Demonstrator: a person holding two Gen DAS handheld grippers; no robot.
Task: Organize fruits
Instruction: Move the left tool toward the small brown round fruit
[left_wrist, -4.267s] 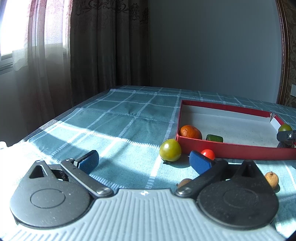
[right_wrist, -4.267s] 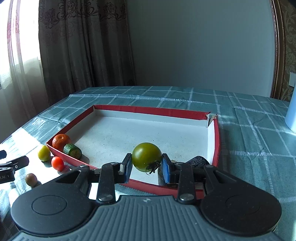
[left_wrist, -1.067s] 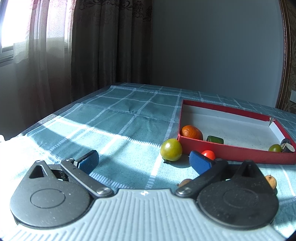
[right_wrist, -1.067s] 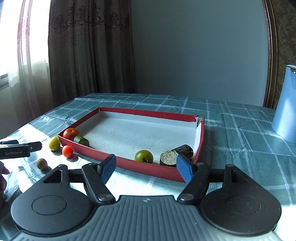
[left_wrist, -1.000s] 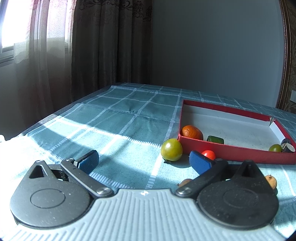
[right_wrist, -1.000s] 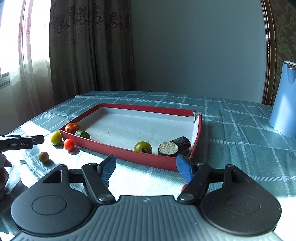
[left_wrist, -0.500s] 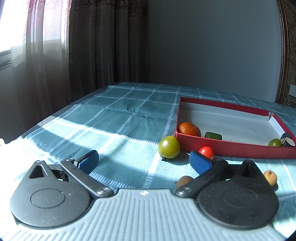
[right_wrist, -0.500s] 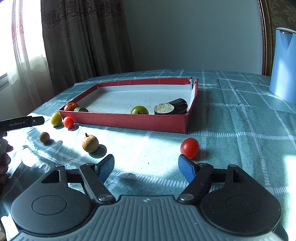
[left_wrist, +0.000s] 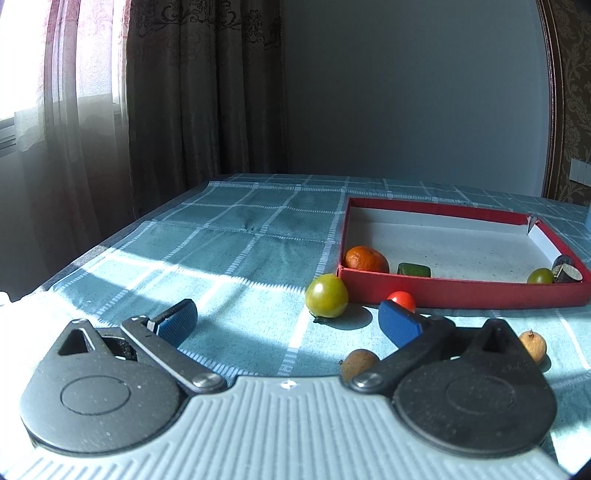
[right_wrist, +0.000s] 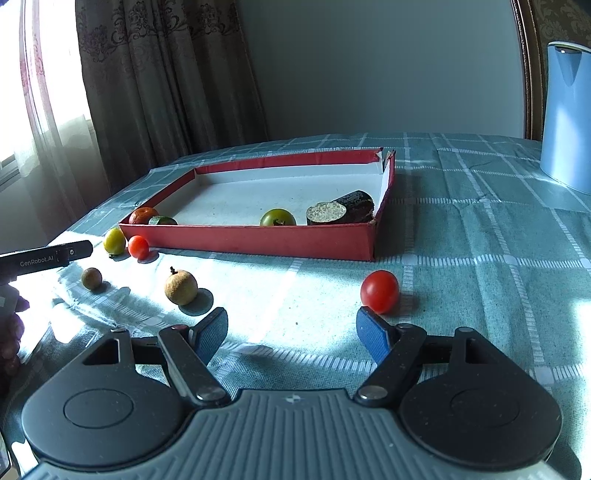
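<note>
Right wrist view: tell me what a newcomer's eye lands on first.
The red tray in the middle of the checked tablecloth, holding a green tomato and a dark eggplant piece near its right end. Next, the red tomato alone on the cloth just beyond the open right gripper. A tall blue jug stands far right.

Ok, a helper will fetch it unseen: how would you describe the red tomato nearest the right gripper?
Find the red tray on the checked tablecloth. Off its near right corner, alone on the cloth, lies a red tomato. The other red tomato is smaller and sits by the tray's left corner beside a yellow-green one.
</note>
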